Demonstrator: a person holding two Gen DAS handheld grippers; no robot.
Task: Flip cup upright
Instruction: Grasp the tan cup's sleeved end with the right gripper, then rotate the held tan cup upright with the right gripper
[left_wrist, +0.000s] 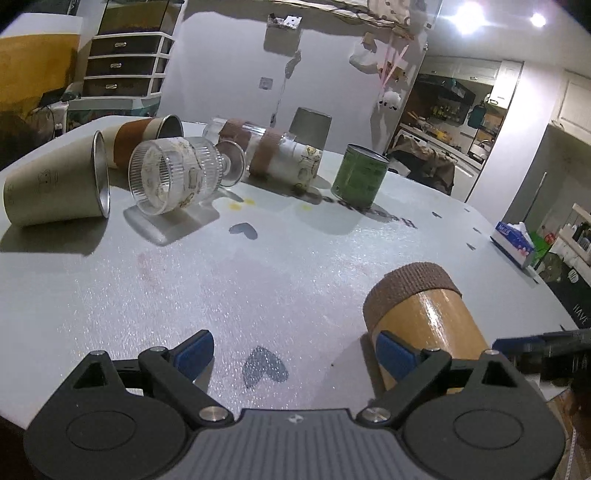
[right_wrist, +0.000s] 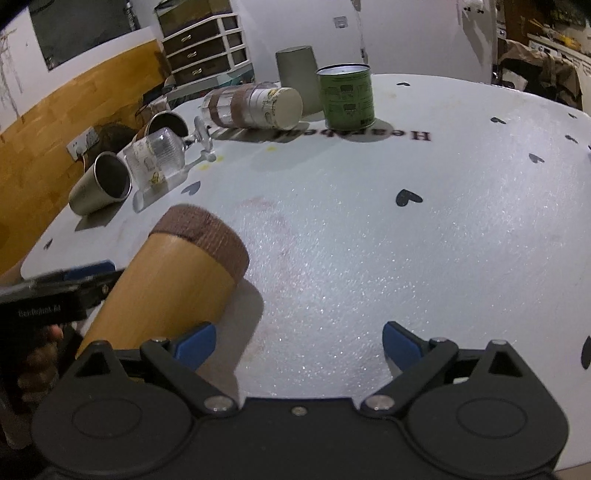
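One white table (right_wrist: 406, 258) with "Heartbeat"-style lettering I can't fully read, tan cup (right_wrist: 173, 280) with brown band lying tilted near both tools, green labelled can (right_wrist: 347, 96) upright, steel cup (right_wrist: 101, 184) on its side showing nothing inside, left gripper (left_wrist: 295, 354) jaws apart, right gripper (right_wrist: 299, 343) jaws apart

Counter (left_wrist: 258, 280): pale grey-white, sparkly texture, scattered dark heart marks, small yellow spots, dark lettering near the can.
Cup (left_wrist: 424, 325) beside the left gripper's (left_wrist: 293, 356) right finger: glossy tan-yellow body, brown ribbed band at far end.
Both grippers: black bodies, blue finger pads; right gripper (right_wrist: 299, 341) alike.
Far ahead: green can (left_wrist: 360, 179) with dark label print; clear ribbed glass (left_wrist: 177, 175) with small cartoon prints; beige metal cup (left_wrist: 55, 192), silver rim; plain grey cup (left_wrist: 309, 127).
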